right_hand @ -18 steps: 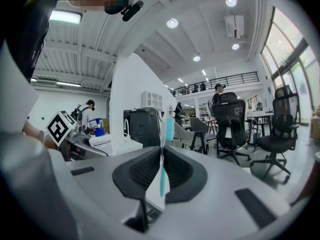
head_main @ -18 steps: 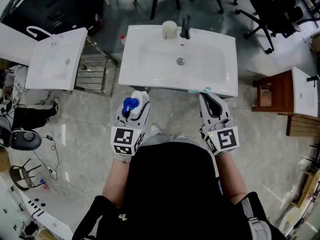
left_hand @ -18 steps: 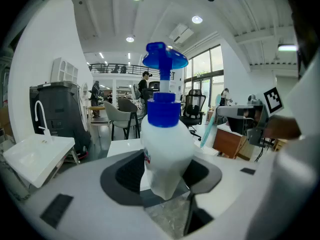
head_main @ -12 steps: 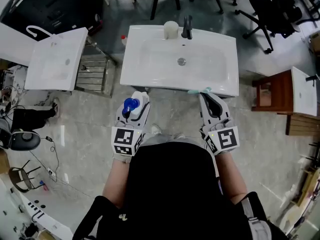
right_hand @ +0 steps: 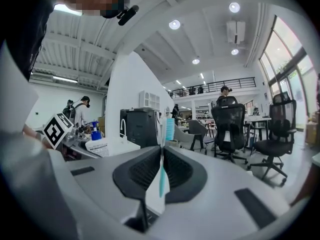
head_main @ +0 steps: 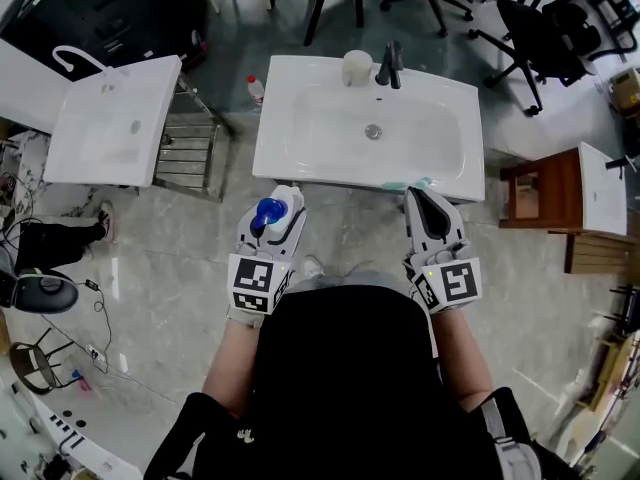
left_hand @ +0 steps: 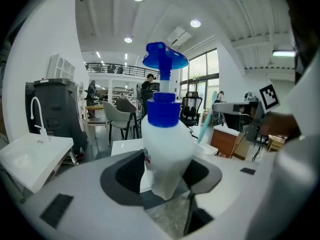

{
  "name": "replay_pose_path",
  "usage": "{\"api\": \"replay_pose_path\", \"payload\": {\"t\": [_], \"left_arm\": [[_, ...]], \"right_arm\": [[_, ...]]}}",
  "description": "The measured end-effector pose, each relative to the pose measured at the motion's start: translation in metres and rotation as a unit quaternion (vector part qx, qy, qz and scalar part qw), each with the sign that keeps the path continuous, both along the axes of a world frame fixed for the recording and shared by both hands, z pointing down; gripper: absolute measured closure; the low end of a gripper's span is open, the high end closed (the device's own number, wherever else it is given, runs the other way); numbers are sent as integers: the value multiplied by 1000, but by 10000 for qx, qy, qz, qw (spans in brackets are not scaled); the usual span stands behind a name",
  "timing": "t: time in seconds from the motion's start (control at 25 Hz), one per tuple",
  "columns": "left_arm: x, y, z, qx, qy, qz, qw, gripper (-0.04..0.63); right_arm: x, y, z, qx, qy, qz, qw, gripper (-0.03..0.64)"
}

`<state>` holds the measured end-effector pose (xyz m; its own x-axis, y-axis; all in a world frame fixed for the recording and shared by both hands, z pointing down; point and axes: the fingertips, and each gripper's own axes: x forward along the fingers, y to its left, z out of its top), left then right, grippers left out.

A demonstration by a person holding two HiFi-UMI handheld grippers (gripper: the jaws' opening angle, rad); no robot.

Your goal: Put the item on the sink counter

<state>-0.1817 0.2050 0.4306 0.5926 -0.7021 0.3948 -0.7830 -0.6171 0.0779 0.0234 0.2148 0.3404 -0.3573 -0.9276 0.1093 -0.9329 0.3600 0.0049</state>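
Since the earlier head view, the sink has slid lower and rightward in the picture and lies closer to both grippers, which sit almost where they were.

Head view: the sink lies at 12 o'clock from the person, with a faucet and a pale cup at its far rim. The left gripper clasps a white pump bottle with a blue top, just short of the sink's front edge and over the floor. The right gripper pinches a teal toothbrush, whose tip overlaps the front rim. A second basin lies at 10 o'clock.

Left gripper view: the jaws stand wide and press on both sides of the pump bottle. It stands upright, with its blue nozzle at 12 o'clock.

Right gripper view: the jaws are nearly together, clamped on the toothbrush. It stands upright with its bristles at 12 o'clock. An office chair stands at 2 o'clock.
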Motion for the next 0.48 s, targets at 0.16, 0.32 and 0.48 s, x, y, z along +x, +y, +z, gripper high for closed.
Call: {"api": "replay_pose_path", "payload": {"t": [0.16, 0.32, 0.48], "left_arm": [[-8, -10, 3, 18, 22, -15, 10000, 374], [-11, -23, 6, -43, 52, -136, 9999, 374], [-5, -44, 9, -101, -64, -279, 9995, 374]], "right_arm": [[-10, -13, -1, 31, 52, -47, 10000, 574], [-10, -31, 2, -19, 8, -115, 9999, 574], [0, -62, 8, -83, -108, -227, 9997, 574]]}}
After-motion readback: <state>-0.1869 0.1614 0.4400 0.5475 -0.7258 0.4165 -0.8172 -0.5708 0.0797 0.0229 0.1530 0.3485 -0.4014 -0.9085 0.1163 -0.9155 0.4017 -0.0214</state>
